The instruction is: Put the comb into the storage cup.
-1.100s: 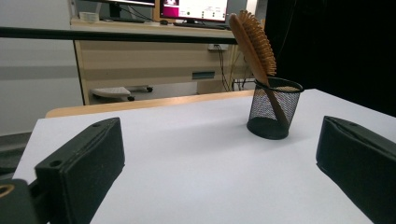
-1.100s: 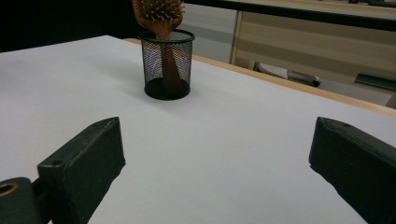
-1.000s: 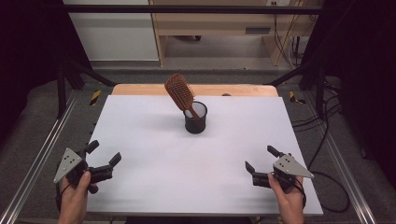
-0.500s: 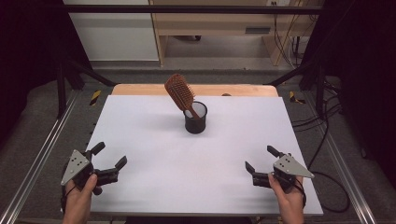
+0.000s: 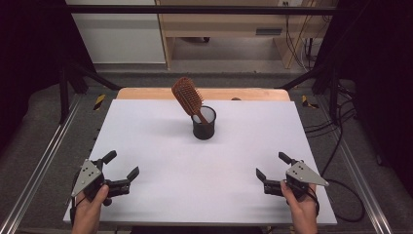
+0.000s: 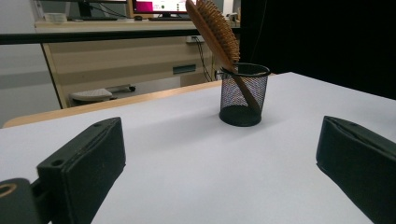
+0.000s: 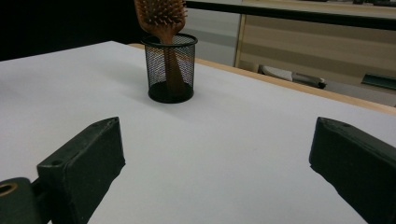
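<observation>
High view has the hairbrush (image 5: 188, 96) standing handle-down in a black mesh cup (image 5: 203, 124), which sits toward the far middle of the white table (image 5: 156, 141). The brush leans back and to the left, so its bristle head sticks out well above the cup's rim, with the bristles facing the right side. The handle goes down inside the mesh and you can see it through the wire in both gripper views, resting against the inner wall.

Nothing is touching the brush or the cup right now. Both tongs are way back at the near edge of the table, well apart from the cup.

The left gripper (image 5: 121, 170) is near the front left corner, held in the person's left hand (image 5: 90, 214), jaws spread wide with nothing between them. From the left gripper view the cup (image 6: 243, 94) and brush (image 6: 214, 29) sit a bit right of centre, framed between the two black jaws.

The right gripper (image 5: 272, 166) is near the front right corner, held in the right hand (image 5: 301, 210), also wide open and empty. In the right gripper view the cup (image 7: 170, 67) is up in the left part of the frame, with the brush (image 7: 161, 18) poking out of the top.

Behind the table there's a wooden desk (image 5: 229, 22).
</observation>
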`<action>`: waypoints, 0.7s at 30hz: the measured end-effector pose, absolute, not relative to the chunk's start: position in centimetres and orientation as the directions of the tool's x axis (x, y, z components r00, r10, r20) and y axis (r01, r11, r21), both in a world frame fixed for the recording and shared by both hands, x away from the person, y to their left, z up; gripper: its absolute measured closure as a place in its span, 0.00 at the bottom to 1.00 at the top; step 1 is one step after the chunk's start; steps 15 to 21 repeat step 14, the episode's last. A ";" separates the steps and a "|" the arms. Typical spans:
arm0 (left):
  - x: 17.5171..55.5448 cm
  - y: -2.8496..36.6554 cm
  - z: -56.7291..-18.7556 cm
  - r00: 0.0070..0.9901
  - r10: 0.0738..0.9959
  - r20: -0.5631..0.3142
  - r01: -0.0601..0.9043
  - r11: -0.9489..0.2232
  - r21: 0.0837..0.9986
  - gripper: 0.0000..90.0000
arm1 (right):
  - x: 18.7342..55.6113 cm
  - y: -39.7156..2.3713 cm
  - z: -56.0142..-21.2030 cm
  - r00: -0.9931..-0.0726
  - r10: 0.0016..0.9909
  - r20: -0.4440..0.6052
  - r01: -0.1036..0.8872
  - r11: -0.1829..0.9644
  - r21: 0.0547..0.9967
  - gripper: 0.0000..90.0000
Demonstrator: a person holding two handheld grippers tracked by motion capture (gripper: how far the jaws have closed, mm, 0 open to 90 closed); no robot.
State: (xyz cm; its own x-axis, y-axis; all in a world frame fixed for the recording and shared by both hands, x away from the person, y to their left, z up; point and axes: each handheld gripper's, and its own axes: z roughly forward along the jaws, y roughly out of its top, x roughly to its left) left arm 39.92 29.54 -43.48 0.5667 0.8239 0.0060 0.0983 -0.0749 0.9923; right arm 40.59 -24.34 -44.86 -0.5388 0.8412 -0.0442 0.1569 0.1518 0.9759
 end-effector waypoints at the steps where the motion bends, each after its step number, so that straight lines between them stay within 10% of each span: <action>1: 39.9 29.5 -43.5 0.567 0.824 0.007 0.097 -0.075 0.993 0.02 | 40.6 -24.4 -44.9 -0.541 0.840 -0.041 0.156 0.148 0.977 0.04; 21: 39.2 30.7 -43.9 0.525 0.850 -0.042 0.085 -0.004 0.996 0.02 | 40.8 -24.9 -45.1 -0.547 0.837 -0.001 0.148 0.098 0.984 0.03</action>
